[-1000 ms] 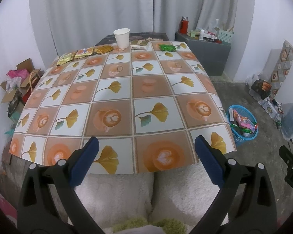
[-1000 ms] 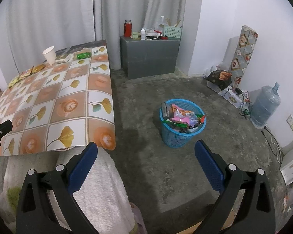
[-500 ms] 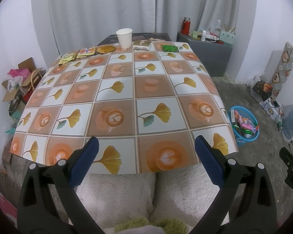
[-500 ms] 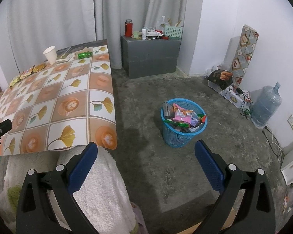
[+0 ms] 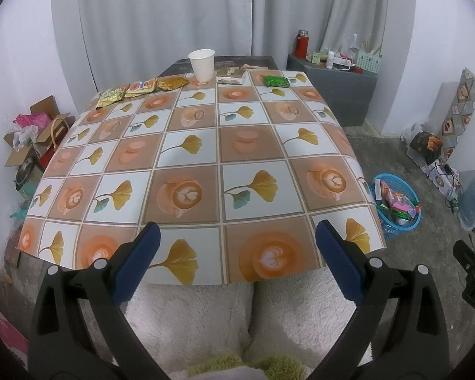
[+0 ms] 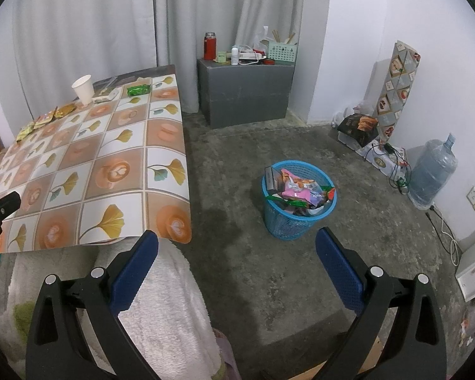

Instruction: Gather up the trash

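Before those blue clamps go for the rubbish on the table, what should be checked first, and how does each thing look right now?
1. Left gripper open and empty: ok.
2. Right gripper open and empty: ok.
3. Trash within reach: not ok; the paper cup, green wrapper and gold packets lie along the table's far edge.
4. Path over the table unobstructed: ok.
5. Blue basket upright on the floor: ok.
6. Room left in the basket: cannot tell; wrappers already reach its rim.

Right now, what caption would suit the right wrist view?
Open right tool faces a full blue trash basket on the floor beside the table.
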Demonstrator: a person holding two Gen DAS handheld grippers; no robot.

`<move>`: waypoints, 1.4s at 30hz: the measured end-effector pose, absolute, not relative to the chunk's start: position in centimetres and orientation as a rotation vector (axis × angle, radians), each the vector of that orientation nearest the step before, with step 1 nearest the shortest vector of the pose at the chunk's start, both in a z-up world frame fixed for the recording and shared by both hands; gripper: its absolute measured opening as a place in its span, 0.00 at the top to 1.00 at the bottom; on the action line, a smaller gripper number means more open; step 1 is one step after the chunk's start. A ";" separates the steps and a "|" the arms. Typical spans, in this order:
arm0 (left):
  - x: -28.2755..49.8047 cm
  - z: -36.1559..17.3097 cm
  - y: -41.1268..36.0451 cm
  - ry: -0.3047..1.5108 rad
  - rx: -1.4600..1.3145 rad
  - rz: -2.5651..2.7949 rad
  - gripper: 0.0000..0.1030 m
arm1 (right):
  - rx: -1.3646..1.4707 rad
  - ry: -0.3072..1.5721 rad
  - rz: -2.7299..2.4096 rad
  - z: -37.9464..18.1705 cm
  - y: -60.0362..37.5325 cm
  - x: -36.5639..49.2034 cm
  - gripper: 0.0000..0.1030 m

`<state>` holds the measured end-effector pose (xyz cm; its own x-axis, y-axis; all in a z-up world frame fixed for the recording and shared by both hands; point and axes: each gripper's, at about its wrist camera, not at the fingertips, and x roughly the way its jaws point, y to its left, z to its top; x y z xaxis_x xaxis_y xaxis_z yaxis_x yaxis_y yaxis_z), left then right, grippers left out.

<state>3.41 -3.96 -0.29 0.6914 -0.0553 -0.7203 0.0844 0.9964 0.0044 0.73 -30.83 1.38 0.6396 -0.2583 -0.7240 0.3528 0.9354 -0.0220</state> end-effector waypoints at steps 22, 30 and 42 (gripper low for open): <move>3.4 -0.3 -3.9 0.802 0.040 -0.077 0.08 | 0.126 0.805 -0.350 1.4 -30.7 0.8 0.06; 3.4 -0.4 -3.9 0.800 0.041 -0.077 0.08 | 0.127 0.802 -0.350 1.4 -30.5 0.8 0.06; 3.3 -0.5 -3.8 0.801 0.042 -0.077 0.08 | 0.128 0.804 -0.351 1.4 -30.6 0.7 0.06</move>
